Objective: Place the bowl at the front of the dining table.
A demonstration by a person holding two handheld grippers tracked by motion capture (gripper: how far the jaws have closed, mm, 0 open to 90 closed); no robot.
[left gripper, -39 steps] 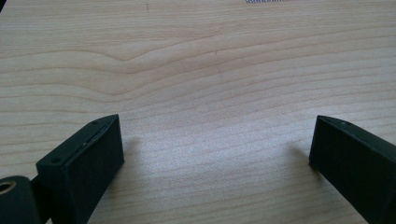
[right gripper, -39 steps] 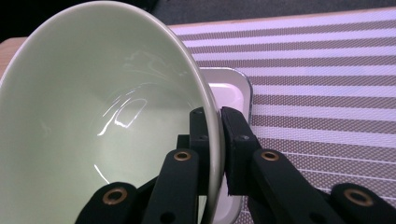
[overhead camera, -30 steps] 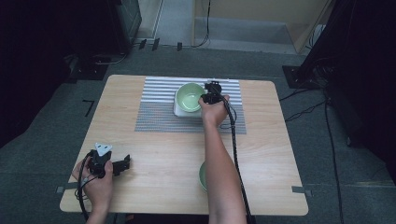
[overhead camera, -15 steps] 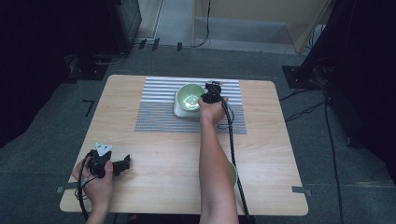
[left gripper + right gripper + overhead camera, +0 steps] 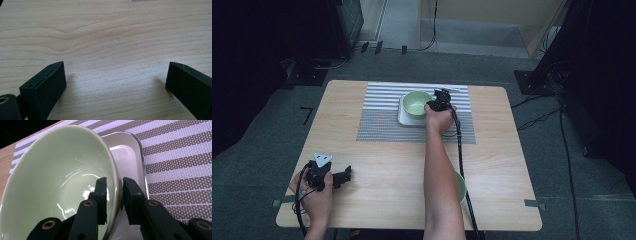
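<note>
A wooden desk (image 5: 377,200) stood on grey floor. The right claw (image 5: 115,187) pinched the green bowl's (image 5: 60,182) rim over a white tray (image 5: 130,157) on the striped mat (image 5: 382,125); the left claw (image 5: 115,82) gaped wide near the front edge.

Pale green glossy bowl (image 5: 57,185), tilted, rim pinched, over white square dish (image 5: 127,157)

Overhead lighting is even on the table (image 5: 387,165); the surrounding floor and room edges fall dark. High view is soft, low in detail. Glare streaks mark the inside of the green bowl (image 5: 57,182). The left gripper (image 5: 115,82) casts faint shadows on sharply rendered woodgrain.
</note>
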